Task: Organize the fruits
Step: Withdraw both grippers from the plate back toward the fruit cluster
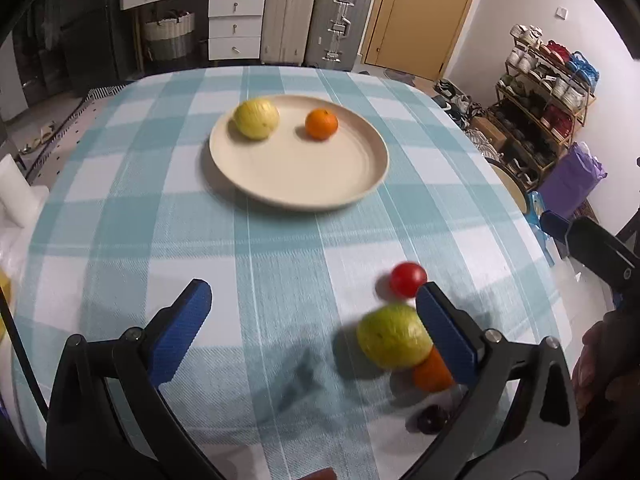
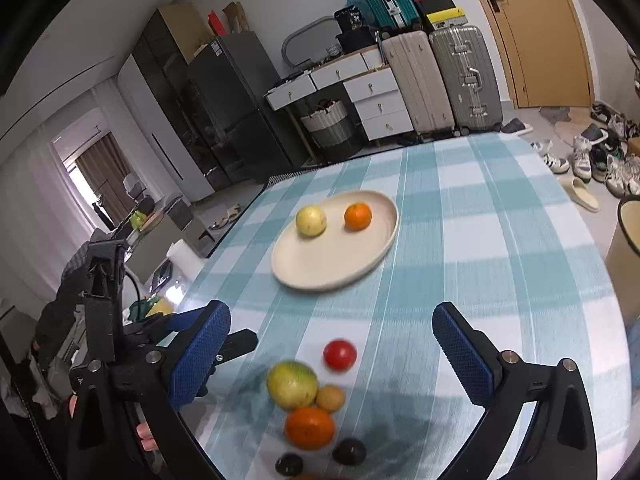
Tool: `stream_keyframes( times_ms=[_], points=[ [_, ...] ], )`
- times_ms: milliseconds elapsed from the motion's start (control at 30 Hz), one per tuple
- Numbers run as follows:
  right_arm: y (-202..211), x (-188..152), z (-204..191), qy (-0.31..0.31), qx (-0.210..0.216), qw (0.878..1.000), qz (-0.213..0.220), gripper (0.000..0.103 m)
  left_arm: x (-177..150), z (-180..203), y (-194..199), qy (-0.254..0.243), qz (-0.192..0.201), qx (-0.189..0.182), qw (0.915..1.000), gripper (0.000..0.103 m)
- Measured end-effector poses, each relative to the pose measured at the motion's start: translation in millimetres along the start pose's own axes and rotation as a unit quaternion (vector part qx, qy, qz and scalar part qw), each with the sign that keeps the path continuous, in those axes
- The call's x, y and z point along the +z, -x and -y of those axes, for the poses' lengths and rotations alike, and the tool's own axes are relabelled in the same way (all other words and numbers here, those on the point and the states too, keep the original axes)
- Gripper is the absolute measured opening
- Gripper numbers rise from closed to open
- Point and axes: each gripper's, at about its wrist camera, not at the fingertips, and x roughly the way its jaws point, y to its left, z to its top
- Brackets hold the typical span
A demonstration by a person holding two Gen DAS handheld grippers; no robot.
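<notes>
Resting on the round cream plate are a pale yellow fruit and a small orange. Near the checked tablecloth's front edge lie a red tomato, a green-yellow fruit and another orange. Both the left gripper and the right gripper gape wide, holding nothing.

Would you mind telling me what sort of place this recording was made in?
Most likely a lived-in home: a dining table under a checked cloth, suitcases by a door, a fridge and a loaded shoe rack.
</notes>
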Motion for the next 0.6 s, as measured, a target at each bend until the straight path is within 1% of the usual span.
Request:
stream_keyframes(
  times_ms=[233,300,467,600],
  points=[
    [5,-20,1,0.000,-0.014,1.000,-0.009,0.103,-15,5,-5,-0.008,-0.013,-0.015,0.9998,0.102],
    [5,-27,2,0.002,-0.016,1.000,-0.015,0.103,-18,6,-7,-0.008,-0.016,-0.024,0.9995,0.102],
    [5,-41,4,0.000,-0.011,1.000,-0.027,0.103,-22,11,-13,-0.018,-0.022,-0.030,0.9991,0.102],
    [4,-48,6,-0.005,-0.014,0.999,-0.033,0.103,-22,14,-21,-0.016,-0.032,-0.043,0.9984,0.102]
  ],
)
